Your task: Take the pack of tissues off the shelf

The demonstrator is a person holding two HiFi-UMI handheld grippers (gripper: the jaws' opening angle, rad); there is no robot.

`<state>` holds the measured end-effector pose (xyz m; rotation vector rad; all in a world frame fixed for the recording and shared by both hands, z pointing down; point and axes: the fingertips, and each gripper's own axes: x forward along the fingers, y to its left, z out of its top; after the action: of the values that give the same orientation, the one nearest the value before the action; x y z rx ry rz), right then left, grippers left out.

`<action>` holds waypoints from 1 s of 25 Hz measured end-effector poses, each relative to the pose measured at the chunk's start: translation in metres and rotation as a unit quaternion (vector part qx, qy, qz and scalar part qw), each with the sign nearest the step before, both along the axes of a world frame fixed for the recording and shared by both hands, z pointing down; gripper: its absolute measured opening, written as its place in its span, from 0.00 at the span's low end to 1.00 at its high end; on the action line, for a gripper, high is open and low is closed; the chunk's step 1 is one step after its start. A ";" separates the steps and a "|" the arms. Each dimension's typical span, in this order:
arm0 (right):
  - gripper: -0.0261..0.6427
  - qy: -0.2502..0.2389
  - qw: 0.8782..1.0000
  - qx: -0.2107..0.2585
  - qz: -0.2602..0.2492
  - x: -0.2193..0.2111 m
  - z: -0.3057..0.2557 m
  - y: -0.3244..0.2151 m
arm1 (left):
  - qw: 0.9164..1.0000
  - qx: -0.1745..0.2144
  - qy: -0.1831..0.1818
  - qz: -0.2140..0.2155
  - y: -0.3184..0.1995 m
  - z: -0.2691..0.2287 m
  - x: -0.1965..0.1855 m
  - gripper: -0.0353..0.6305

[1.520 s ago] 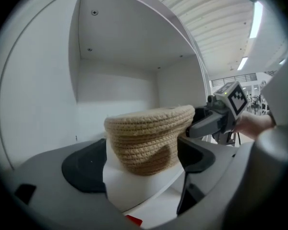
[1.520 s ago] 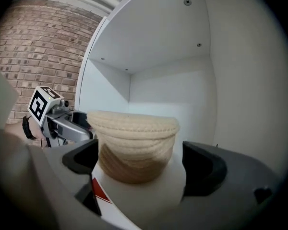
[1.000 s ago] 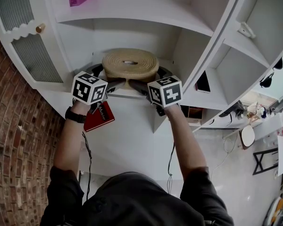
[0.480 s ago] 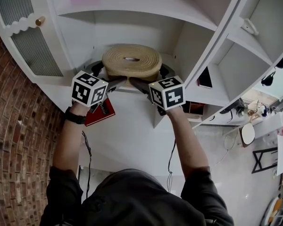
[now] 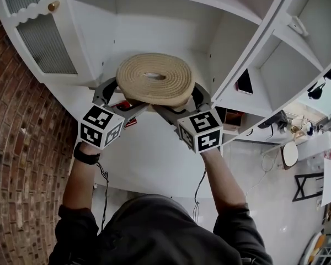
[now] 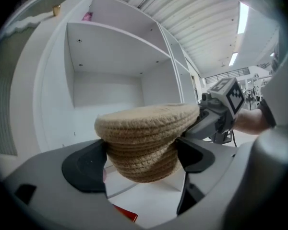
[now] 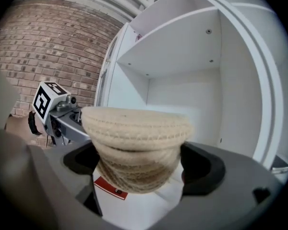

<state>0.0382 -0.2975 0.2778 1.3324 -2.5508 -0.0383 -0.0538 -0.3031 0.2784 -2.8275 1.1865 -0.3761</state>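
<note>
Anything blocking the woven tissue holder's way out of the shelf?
Nothing visible. The woven tissue holder is clamped by the left hand-held gripper and right hand-held gripper at the shelf's open front; a red item lies below it.

You are in a home-style room set that stands inside a large hall. The home side shows in a white shelf unit [image 5: 165, 32] with open compartments. It has a door [image 5: 47, 46] of ribbed glass with a scalloped edge and a brass knob [image 5: 53, 6]. A brick wall [image 5: 22, 148] stands beside it, and there is a basket [image 5: 154, 79] and a red book [image 7: 109, 188]. The hall side shows in your left gripper view, where a ribbed ceiling [image 6: 201, 28] with strip lights [image 6: 242, 18] runs high over the unit. The pale glossy floor [image 5: 265, 214] goes on past it to more furniture.
</note>
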 end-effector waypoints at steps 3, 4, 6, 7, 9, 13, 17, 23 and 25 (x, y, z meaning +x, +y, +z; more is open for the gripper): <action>0.83 -0.001 1.000 0.015 -0.003 -0.005 0.003 0.020 | 1.000 0.014 0.002 -0.004 0.020 0.002 -0.005 0.75; 0.83 0.000 1.000 0.022 -0.005 -0.006 0.004 0.026 | 1.000 0.019 0.002 -0.005 0.026 0.003 -0.006 0.75; 0.83 0.003 0.999 0.036 -0.008 -0.009 0.007 0.036 | 0.999 0.031 0.003 -0.009 0.038 0.006 -0.009 0.75; 0.83 0.005 0.999 0.043 -0.010 -0.010 0.008 0.041 | 0.999 0.036 0.005 -0.012 0.043 0.007 -0.010 0.75; 0.83 0.009 0.998 0.056 -0.013 -0.013 0.009 0.051 | 0.999 0.042 0.013 -0.017 0.053 0.011 -0.013 0.75; 0.83 0.011 0.997 0.068 -0.021 -0.019 0.014 0.067 | 0.998 0.046 0.030 -0.026 0.071 0.019 -0.019 0.75; 0.83 0.025 0.996 0.075 -0.032 -0.024 0.023 0.079 | 0.998 0.052 0.030 -0.033 0.084 0.028 -0.023 0.75; 0.83 0.034 0.997 0.065 -0.035 -0.026 0.053 0.084 | 0.998 0.050 0.016 -0.038 0.090 0.055 -0.025 0.75; 0.83 0.036 0.997 0.059 -0.036 -0.026 0.068 0.085 | 0.998 0.042 0.016 -0.039 0.091 0.070 -0.025 0.75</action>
<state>0.0123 -0.2124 0.3454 1.2545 -2.5702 -0.2501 -0.0788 -0.2119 0.3484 -2.7313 1.2894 -0.2788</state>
